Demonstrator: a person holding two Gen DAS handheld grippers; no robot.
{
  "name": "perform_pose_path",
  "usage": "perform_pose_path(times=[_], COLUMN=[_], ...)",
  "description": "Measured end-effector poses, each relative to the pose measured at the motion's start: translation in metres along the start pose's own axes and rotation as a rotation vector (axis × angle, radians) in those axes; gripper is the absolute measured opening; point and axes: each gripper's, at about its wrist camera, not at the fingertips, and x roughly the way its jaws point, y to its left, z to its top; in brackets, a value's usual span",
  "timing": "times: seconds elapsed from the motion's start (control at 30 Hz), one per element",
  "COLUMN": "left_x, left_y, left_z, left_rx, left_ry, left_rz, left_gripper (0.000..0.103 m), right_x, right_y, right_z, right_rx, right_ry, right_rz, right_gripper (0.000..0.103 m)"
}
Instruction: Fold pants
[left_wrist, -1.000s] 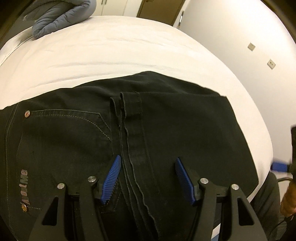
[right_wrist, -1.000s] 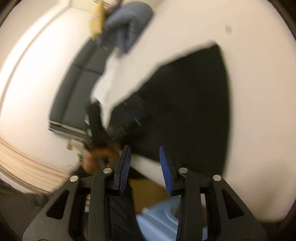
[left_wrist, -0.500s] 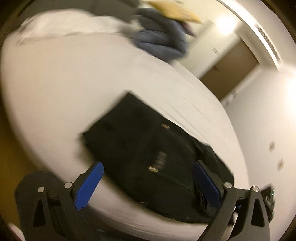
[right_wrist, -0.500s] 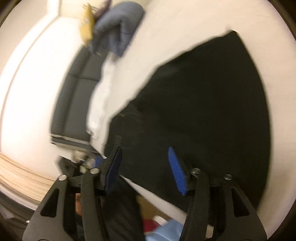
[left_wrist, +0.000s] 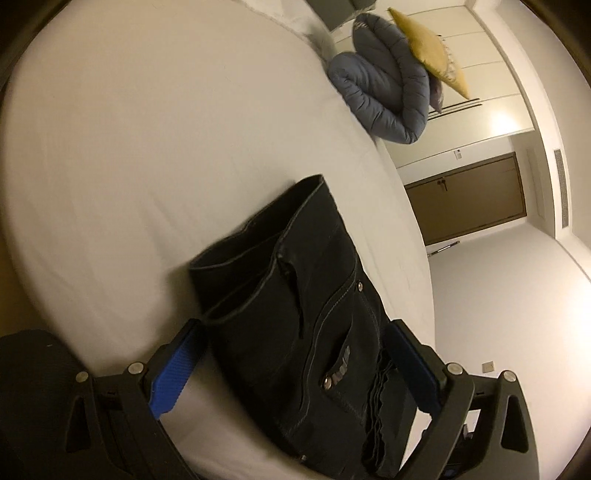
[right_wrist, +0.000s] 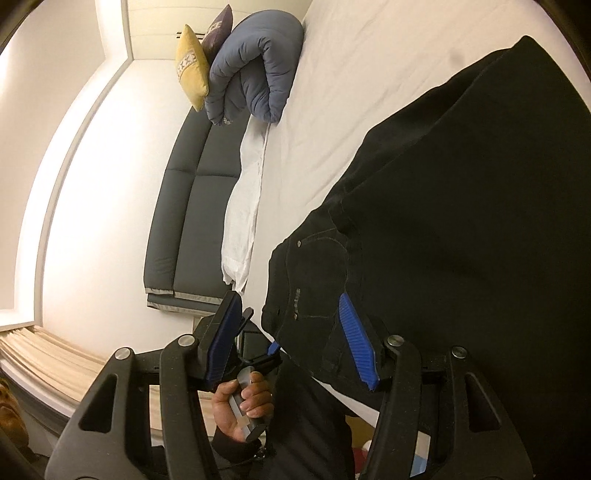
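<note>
The left gripper has just been opening and now stands wide apart, its blue pads straddling the waistband end of the black pants without pressing on them; the pants lie folded on the white bed, their hems running off toward twelve o'clock in the left wrist view; a grey rolled duvet and a yellow cushion sit far off at one o'clock. In the right wrist view the right gripper has also just been opening; it stands half apart at six o'clock, the pants' pocket corner between the pads but not clamped; the person's left hand shows at seven o'clock. The step in hand seems to be re-gripping for another fold; to do it well, each gripper should pinch every layer at its edge, then both should lift together so the stack stays square.
</note>
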Motion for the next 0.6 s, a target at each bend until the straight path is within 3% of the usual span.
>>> perform_pose_path(times=[0.13,0.17,0.23,0.3,0.33,0.4,0.6], left_x=[0.010,0.011,0.014,0.019,0.021,0.019,0.010], left_y=[0.004,0.004,0.004,0.008,0.011,0.014,-0.018], left_z=[0.009,0.011,0.013,0.016,0.015,0.013,0.010], left_rx=[-0.053,-0.064,-0.074,-0.100,-0.114,-0.126,-0.007], left_ry=[0.003,0.004,0.012,0.032,0.043,0.035,-0.011], left_rz=[-0.038,-0.044,-0.034,-0.039,-0.042,-0.049,-0.029], left_gripper=[0.098,0.093,0.077,0.035,0.025,0.020,0.016], right_x=[0.005,0.005,0.009,0.015,0.020,0.032,0.072], right_y=[-0.001,-0.004,-0.005,-0.008,-0.009,-0.005,0.001], right_z=[0.002,0.002,0.004,0.007,0.007,0.010,0.020], right_rx=[0.000,0.000,-0.002,0.004,0.004,-0.008,-0.023], right_ry=[0.012,0.016,0.028,0.042,0.049,0.075,0.156], right_rz=[-0.004,-0.003,-0.018,-0.041,-0.051,-0.063,-0.070], right_gripper=[0.055,0.055,0.055,0.055,0.055,0.055,0.055])
